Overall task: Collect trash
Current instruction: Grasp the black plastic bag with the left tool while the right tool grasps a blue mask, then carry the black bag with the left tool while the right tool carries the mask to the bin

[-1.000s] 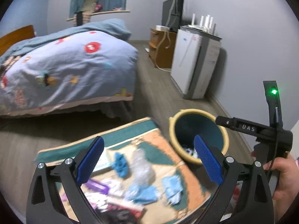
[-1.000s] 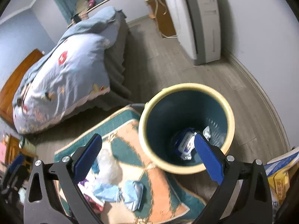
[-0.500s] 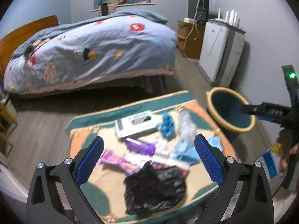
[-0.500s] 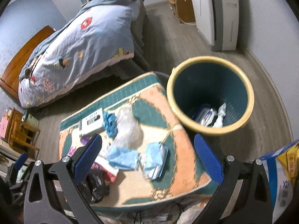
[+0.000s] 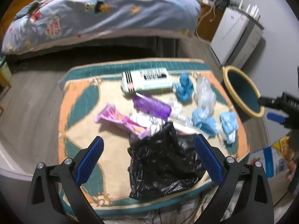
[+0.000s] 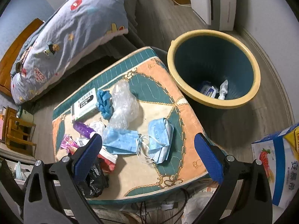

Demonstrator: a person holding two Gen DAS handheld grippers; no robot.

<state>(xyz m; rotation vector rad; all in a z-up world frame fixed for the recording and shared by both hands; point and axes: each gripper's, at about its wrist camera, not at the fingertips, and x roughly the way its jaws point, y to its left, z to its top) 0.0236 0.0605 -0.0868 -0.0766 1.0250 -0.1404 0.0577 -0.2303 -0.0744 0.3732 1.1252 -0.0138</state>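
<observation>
Bin (image 6: 241, 103) upright, mouth up, claws (image 5: 149, 158) empty

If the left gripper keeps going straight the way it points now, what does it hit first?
Most likely the crumpled black plastic bag: it lies right ahead between the open fingers of the left gripper, on the patterned mat. The pink wrapper lies just beyond. Depth is hard to judge through the fisheye.

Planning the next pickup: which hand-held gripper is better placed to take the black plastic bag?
Left. The left hand-held gripper is open with the black plastic bag lying between its fingers. The right hand-held gripper, also open, faces the blue face masks instead.
</observation>
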